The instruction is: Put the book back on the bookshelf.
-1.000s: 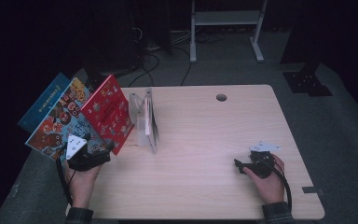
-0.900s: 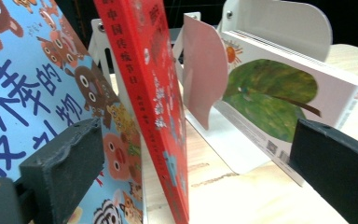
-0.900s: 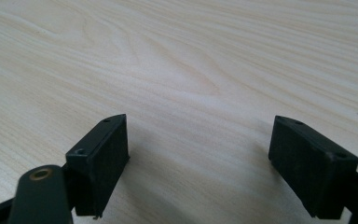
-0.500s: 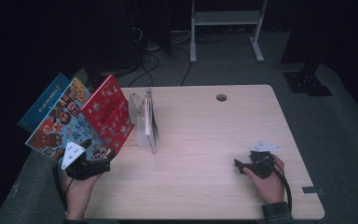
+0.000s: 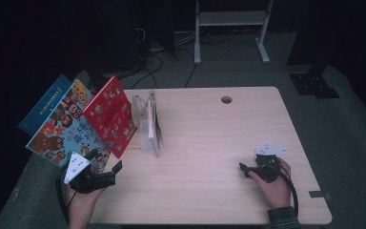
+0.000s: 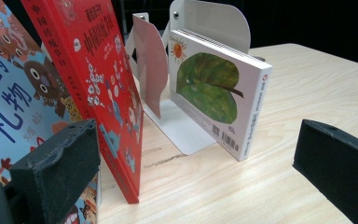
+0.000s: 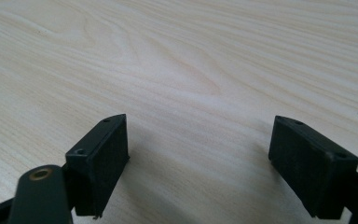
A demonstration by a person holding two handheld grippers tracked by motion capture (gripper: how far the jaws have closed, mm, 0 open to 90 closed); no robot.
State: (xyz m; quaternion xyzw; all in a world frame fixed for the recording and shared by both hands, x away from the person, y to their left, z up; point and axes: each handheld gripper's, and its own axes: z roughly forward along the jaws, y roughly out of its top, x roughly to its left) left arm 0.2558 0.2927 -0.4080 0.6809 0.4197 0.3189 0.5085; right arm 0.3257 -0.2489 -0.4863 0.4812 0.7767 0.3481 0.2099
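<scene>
Clearly the left gripper (image 5: 113, 172) is spread wide, seemingly untouching the red book (image 6: 93, 79); right gripper (image 5: 246, 170) likewise spread, empty.

On the table (image 5: 209, 143), 3 books (image 5: 83, 121) lean left of the bookend (image 5: 148, 125), which holds 1 book (image 6: 214, 91).

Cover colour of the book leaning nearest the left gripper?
Red cover with small white and blue motifs; clearest in the left gripper view.
</scene>
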